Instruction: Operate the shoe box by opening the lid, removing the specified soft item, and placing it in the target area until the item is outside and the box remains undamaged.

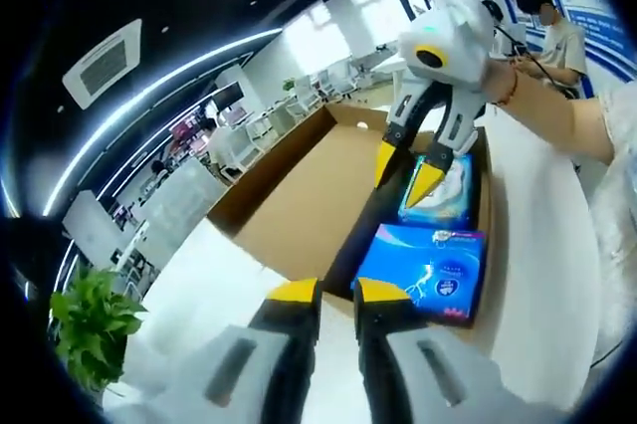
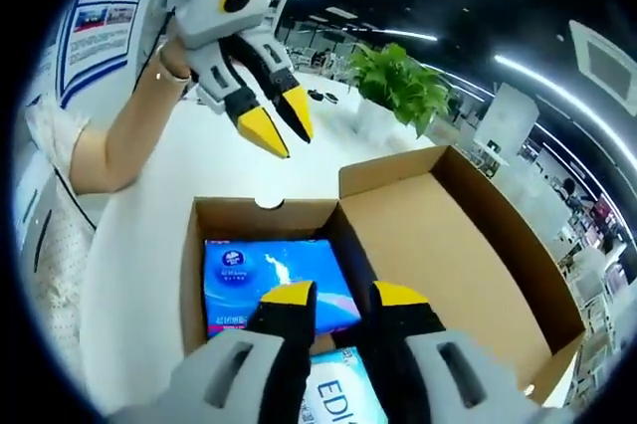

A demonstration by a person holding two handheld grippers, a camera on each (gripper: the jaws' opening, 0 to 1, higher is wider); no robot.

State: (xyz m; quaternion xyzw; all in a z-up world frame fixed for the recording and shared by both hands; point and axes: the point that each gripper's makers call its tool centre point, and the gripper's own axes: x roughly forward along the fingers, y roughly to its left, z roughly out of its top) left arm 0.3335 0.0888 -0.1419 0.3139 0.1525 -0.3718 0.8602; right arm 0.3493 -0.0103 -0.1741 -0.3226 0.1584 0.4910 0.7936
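A cardboard shoe box (image 1: 299,195) (image 2: 478,245) lies on a white table with its lid folded flat open beside it. Inside lie a bright blue soft tissue pack (image 1: 428,270) (image 2: 261,280) and a paler blue-and-white pack (image 1: 443,190) (image 2: 333,399). My right gripper (image 1: 406,171) (image 2: 343,297) hangs open just over the packs, holding nothing. My left gripper (image 1: 338,295) (image 2: 279,122) is above the table beyond the box's end wall, its jaws a little apart and empty.
The white table (image 1: 199,285) (image 2: 149,215) has bare room around the box. A potted green plant (image 1: 90,329) (image 2: 403,86) stands past one end. A person (image 1: 557,31) sits at the far side, with office desks behind.
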